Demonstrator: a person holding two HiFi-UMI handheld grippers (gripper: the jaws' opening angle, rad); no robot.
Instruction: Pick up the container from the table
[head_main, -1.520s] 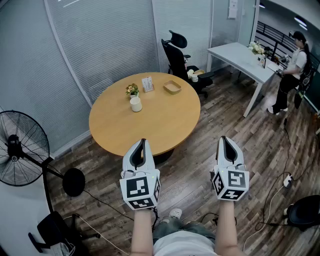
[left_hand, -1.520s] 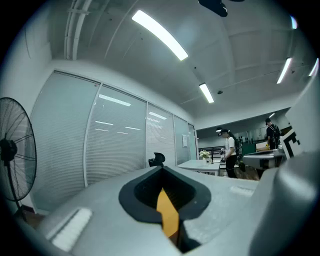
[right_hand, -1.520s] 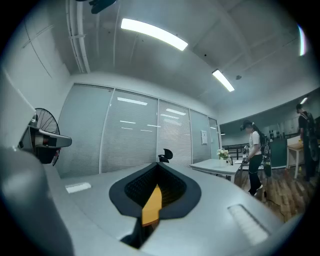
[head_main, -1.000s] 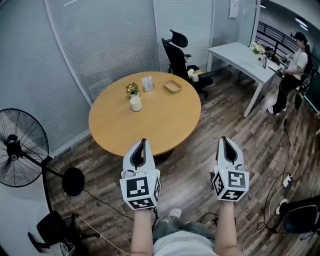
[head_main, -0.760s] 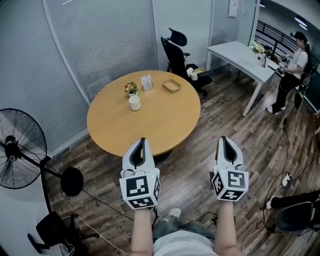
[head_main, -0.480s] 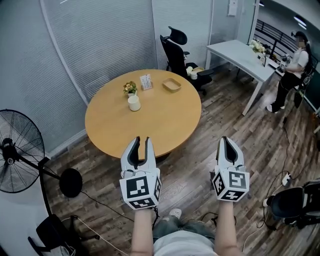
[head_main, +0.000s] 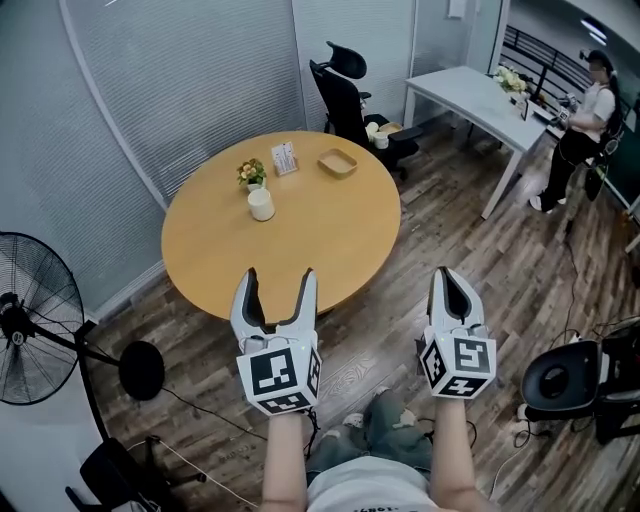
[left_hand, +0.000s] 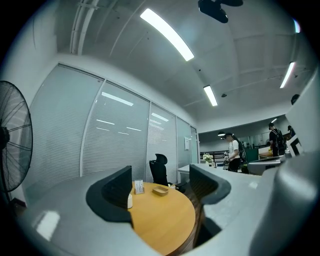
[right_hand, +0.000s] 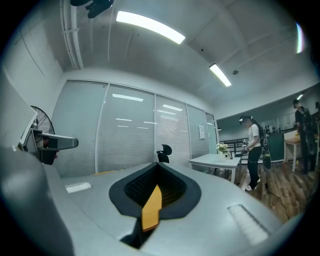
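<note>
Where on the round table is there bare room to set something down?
The near half of the table, from the white cup to the near rim, is bare. The far edge is crowded: flower pot, card stand, wooden tray.

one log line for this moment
phase: pre-grasp | left gripper: open, empty | right gripper: shut, empty | white cup, wooden tray: on round table, ungrasped

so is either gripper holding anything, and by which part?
Nothing is held. Left gripper has its jaws apart and empty; right gripper has its jaws together on nothing.
</note>
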